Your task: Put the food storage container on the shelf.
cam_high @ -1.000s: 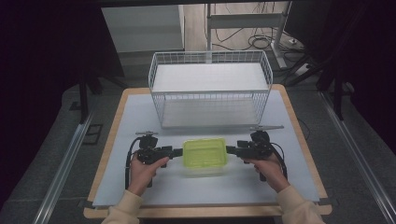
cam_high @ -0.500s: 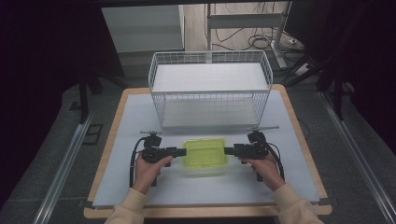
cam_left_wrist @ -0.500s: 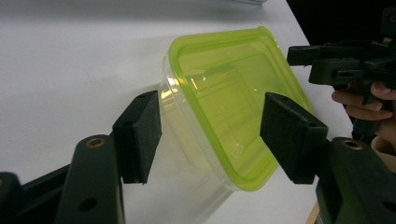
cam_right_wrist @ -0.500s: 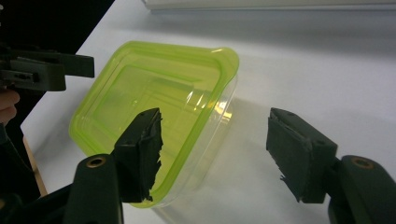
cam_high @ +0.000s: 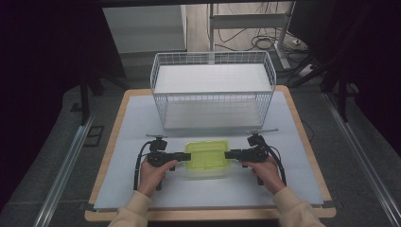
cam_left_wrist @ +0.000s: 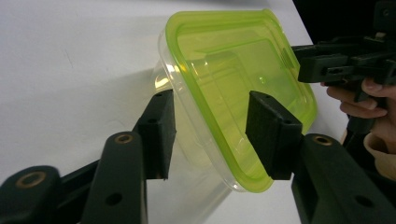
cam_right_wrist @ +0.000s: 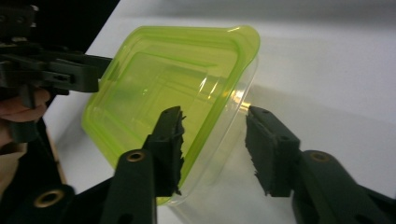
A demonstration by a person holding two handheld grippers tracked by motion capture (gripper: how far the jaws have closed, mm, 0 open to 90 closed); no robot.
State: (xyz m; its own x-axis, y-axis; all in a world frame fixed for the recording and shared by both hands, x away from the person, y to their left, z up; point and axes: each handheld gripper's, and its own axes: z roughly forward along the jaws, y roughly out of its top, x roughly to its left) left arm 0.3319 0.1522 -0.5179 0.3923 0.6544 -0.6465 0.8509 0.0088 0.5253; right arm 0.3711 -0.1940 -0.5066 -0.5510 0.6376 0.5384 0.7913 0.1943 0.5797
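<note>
1. A clear plastic container with a lime-green lid (cam_high: 206, 158) sits on the white table top (cam_high: 142, 118), near the middle of its near edge and in front of the white wire basket (cam_high: 213, 94), which stands toward the far edge.
2. The left gripper (cam_high: 182, 156) lies level, its jaws pointing right at the container's left end; the person's left hand (cam_high: 153, 172) grasps its body from below, the forearm coming up from the near edge.
3. The right gripper (cam_high: 230, 154) mirrors it, level and pointing left at the container's right end, with the right hand (cam_high: 265, 171) wrapped round its body.
4. In the left gripper view, the jaws straddle the container's end, one on the lid side and one on the clear wall side. They have just been closing, yet a gap shows at the wall-side pad (cam_left_wrist: 159, 135), so the jaws stand apart around the box rather than clamped.
5. In the right gripper view, the jaws also straddle their end and have just been closing. The lid-side pad (cam_right_wrist: 168, 140) sits at the green rim; the other pad stands clear of the wall, so this grip is not yet tight either.
6. Each gripper view shows the other gripper at the container's far end.
</note>
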